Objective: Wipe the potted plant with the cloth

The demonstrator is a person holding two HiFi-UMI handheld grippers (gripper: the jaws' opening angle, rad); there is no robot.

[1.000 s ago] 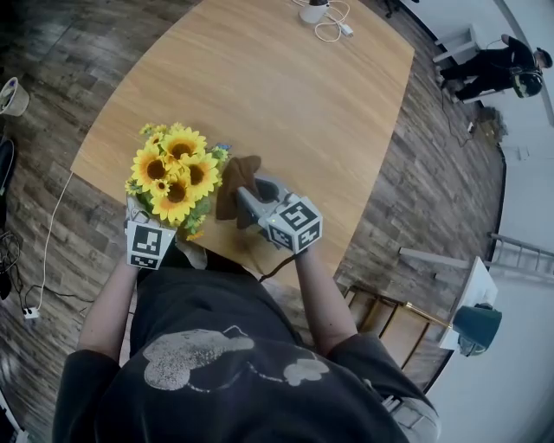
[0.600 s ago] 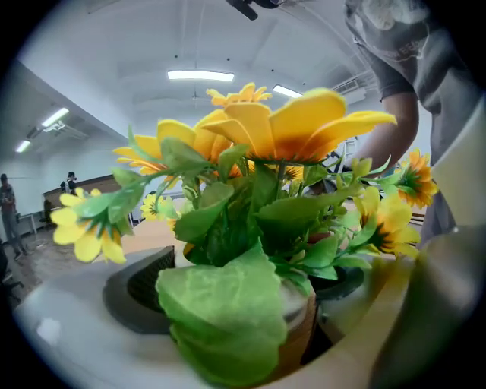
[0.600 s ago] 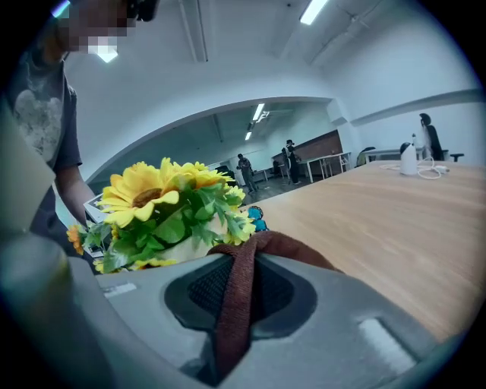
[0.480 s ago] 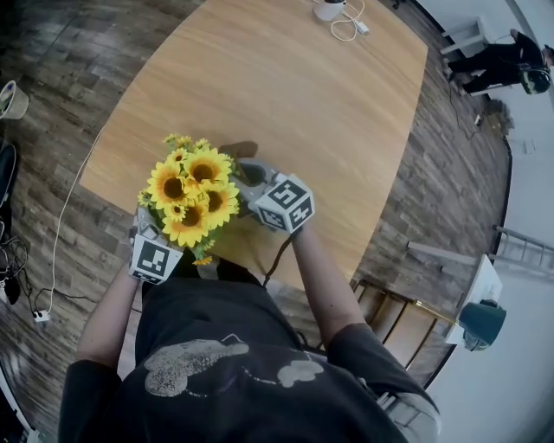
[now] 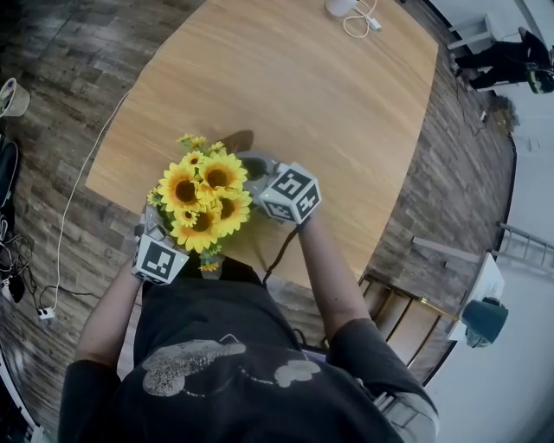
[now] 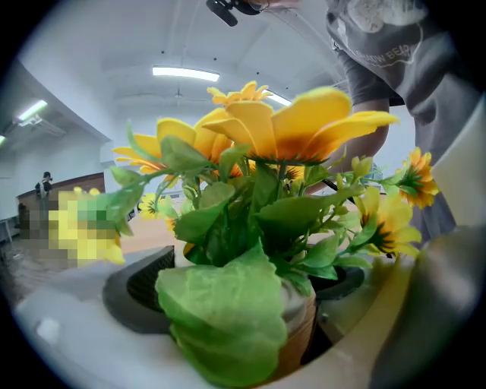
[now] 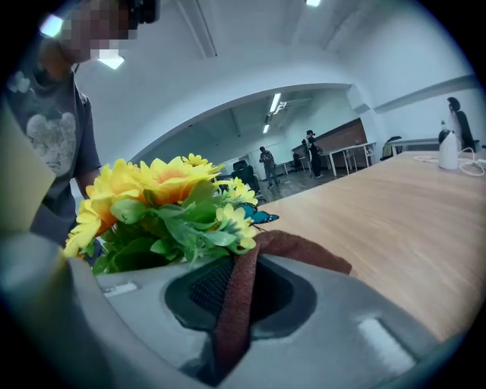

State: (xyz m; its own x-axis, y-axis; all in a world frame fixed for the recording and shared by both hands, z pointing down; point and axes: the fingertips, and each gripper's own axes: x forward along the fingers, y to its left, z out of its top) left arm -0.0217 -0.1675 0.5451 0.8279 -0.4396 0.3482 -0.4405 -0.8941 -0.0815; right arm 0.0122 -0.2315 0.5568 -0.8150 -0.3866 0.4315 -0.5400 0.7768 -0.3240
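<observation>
Item: potted plant [image 5: 206, 199], artificial, with yellow sunflower heads and green fabric leaves in a small tan ribbed pot [image 6: 307, 338]. It is positioned over the near edge of the light wooden table [image 5: 303, 78], directly in front of the person. Whether the pot rests on the tabletop cannot be told.

Left gripper [image 5: 158, 253]: the pot is seen between its two jaws in the left gripper view and is clenched by them; one large leaf is draped over the pot's front.

Right gripper [image 5: 262, 176]: placed just beside the blooms, on their right. A dark brown terry cloth [image 7: 300, 249] is pinched between its closed jaws [image 7: 231, 319], and its free end is folded over the gripper's front, touching the outer leaves and small yellow flowers. A small blue butterfly ornament [image 7: 258, 215] is set among those leaves.

Other: a white object with a coiled white cable [image 5: 351, 10] lies at the table's far end, well apart from the plant. A dark plank floor [image 5: 52, 78] surrounds the table.
</observation>
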